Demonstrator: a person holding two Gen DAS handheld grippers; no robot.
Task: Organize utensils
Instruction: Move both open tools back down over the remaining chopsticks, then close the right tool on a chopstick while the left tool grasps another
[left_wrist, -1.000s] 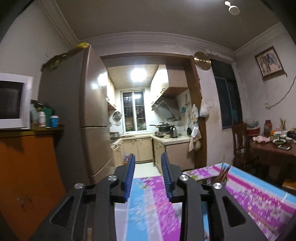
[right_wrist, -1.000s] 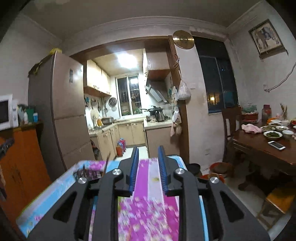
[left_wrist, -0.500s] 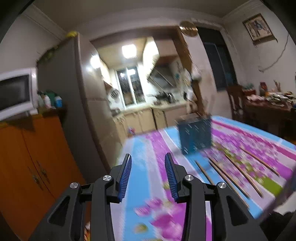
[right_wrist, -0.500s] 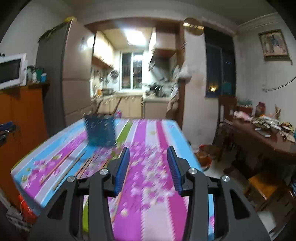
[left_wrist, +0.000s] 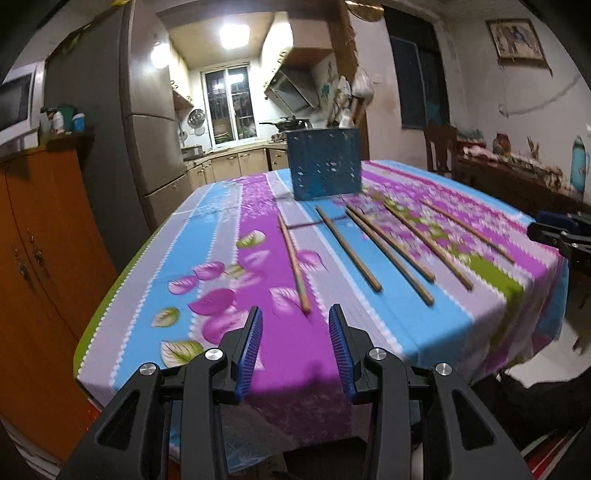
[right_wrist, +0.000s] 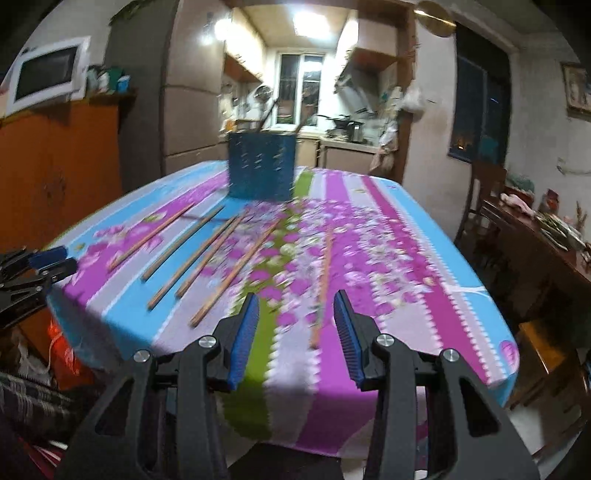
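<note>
Several wooden chopsticks (left_wrist: 293, 256) lie spread across a flowered tablecloth (left_wrist: 207, 243); they also show in the right wrist view (right_wrist: 232, 275). A blue perforated utensil holder (left_wrist: 324, 163) stands upright behind them, and in the right wrist view (right_wrist: 261, 170) some sticks poke out of it. My left gripper (left_wrist: 295, 347) is open and empty above the near table edge, just short of the leftmost chopstick. My right gripper (right_wrist: 295, 336) is open and empty, by the near end of the rightmost chopstick (right_wrist: 322, 286).
An orange cabinet (left_wrist: 40, 236) and a fridge (left_wrist: 122, 122) stand left of the table. A dark wooden table with dishes (right_wrist: 535, 236) and a chair (right_wrist: 484, 195) are at the right. The right gripper shows at the left wrist view's right edge (left_wrist: 565, 230).
Both grippers have tilted down and drawn back towards the near table edge, so the chopsticks and holder now lie in front of them. Both jaws have opened wider.
</note>
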